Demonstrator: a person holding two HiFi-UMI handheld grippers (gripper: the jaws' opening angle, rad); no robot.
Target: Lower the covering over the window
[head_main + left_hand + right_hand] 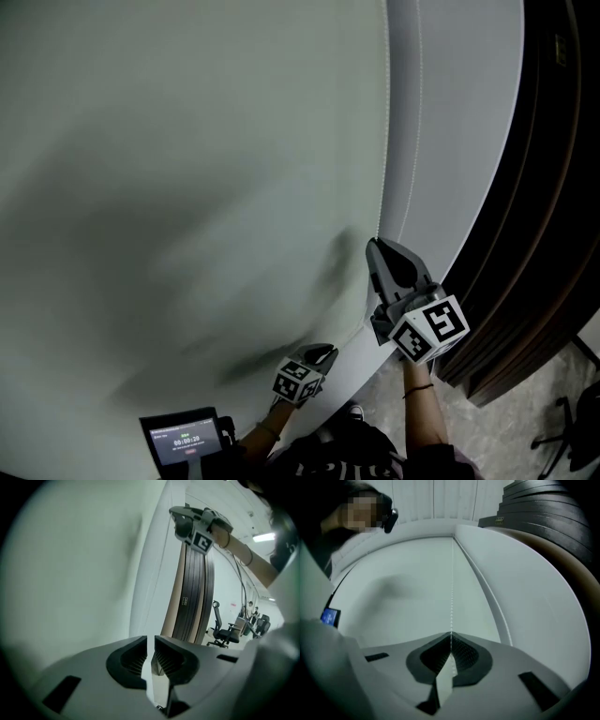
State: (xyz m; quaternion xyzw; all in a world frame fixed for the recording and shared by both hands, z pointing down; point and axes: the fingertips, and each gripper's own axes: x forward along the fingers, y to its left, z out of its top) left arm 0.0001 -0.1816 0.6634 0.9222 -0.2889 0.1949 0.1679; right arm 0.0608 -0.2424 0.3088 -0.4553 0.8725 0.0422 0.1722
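At the bottom left of the head view a small device with a lit screen (185,437) sits beside the person's left forearm. Above it the pale roller blind (187,187) fills the left and middle of that view as one flat, shadowed sheet. It also takes up the left half of the left gripper view (70,573).

The left gripper (328,349) is low in front of the blind, near its right edge, with its marker cube facing the camera. In its own view the left gripper (150,639) shows its ribbed pads a narrow slit apart, with only pale surface visible through the gap.

Just right of it the bead chain (386,112) hangs straight down along the blind's right edge. The right gripper (373,246) is higher than the left and meets the chain with its tips pointing upward. In the right gripper view the chain (452,588) runs down the middle of the blind and ends exactly at the jaw tips of the right gripper (451,637) — the jaws are pressed together on it.

Right of the chain comes a strip of white wall (459,122), then dark ribbed panelling (534,206). Beyond that, in the left gripper view, stands an office chair (222,630) on an open floor.
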